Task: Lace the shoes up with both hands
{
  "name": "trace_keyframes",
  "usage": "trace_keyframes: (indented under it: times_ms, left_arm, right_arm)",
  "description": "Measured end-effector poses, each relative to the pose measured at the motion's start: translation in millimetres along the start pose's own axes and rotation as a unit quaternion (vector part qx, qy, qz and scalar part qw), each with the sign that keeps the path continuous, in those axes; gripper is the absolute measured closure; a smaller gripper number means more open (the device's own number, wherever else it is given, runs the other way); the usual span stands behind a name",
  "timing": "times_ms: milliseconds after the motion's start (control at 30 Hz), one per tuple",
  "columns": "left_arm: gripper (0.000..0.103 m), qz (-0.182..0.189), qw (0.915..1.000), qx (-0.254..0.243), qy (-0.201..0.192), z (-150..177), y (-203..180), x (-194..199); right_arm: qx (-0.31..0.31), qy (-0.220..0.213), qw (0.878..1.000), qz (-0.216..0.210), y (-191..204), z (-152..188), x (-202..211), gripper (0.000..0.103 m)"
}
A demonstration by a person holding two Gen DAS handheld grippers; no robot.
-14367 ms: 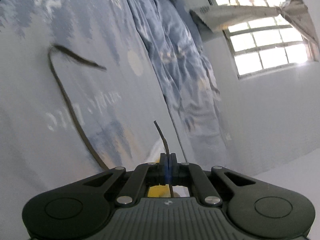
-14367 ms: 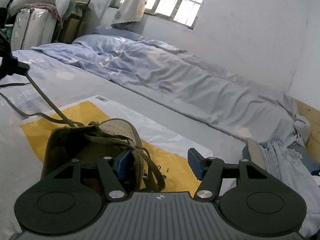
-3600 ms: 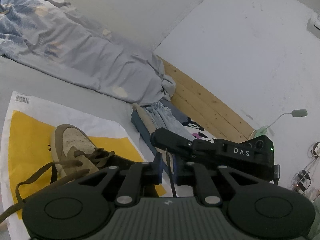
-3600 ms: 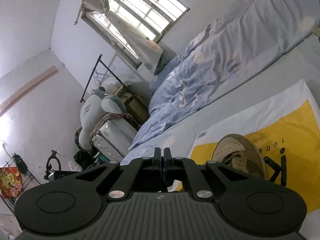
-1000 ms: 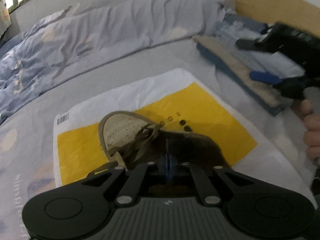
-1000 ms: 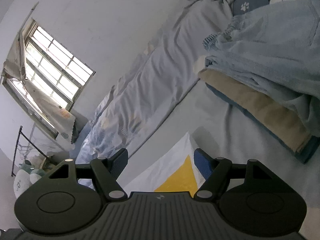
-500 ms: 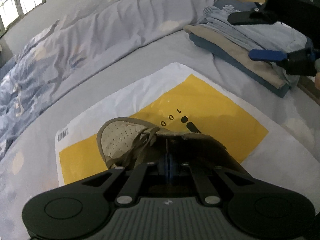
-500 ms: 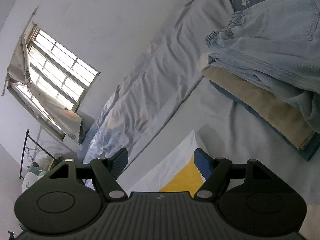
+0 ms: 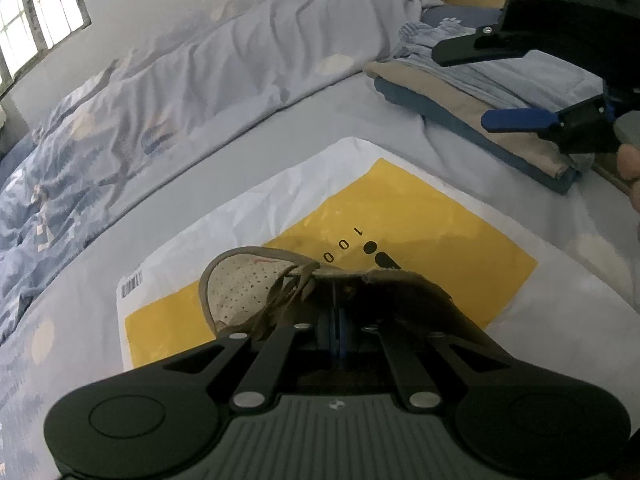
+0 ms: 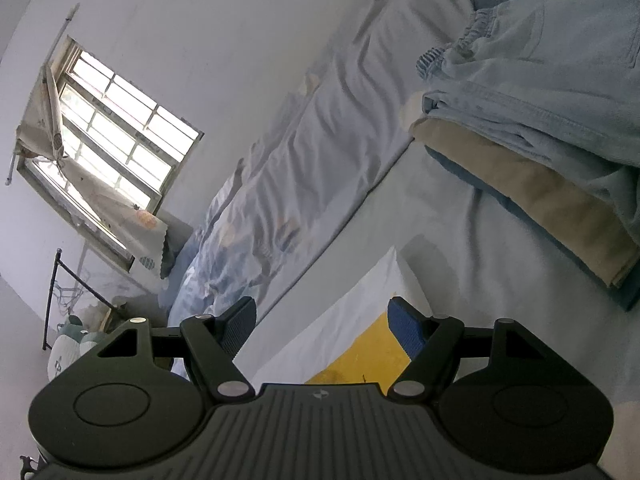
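Folded clothes (image 9: 476, 100) lie beside a yellow-and-white bag (image 9: 420, 216) on the bed (image 9: 280, 152).

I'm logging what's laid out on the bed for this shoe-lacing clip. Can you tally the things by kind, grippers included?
Shoe: 1
Yellow-and-white plastic bag under the shoe: 1
Stack of folded clothes: 1
Rumpled duvet: 1
Grippers: 2, the left gripper and the right gripper
Total: 6
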State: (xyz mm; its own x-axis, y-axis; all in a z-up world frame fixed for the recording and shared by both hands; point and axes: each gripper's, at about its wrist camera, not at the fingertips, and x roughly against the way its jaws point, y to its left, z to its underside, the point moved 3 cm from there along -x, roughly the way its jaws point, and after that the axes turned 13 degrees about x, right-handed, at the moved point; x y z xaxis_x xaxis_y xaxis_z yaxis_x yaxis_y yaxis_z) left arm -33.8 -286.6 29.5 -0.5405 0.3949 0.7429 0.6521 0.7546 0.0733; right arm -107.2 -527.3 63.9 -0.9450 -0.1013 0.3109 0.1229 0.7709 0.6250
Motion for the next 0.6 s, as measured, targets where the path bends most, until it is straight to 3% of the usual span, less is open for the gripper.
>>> trace_keyframes:
  times_ms: [600]
  left_arm:
    - [0.103, 0.006, 0.9998, 0.006, -0.015, -7.6, 0.8, -8.6]
  right_arm:
    - [0.013, 0.037, 0.999, -0.027, 6.0, 11.4, -16.5, 0.028]
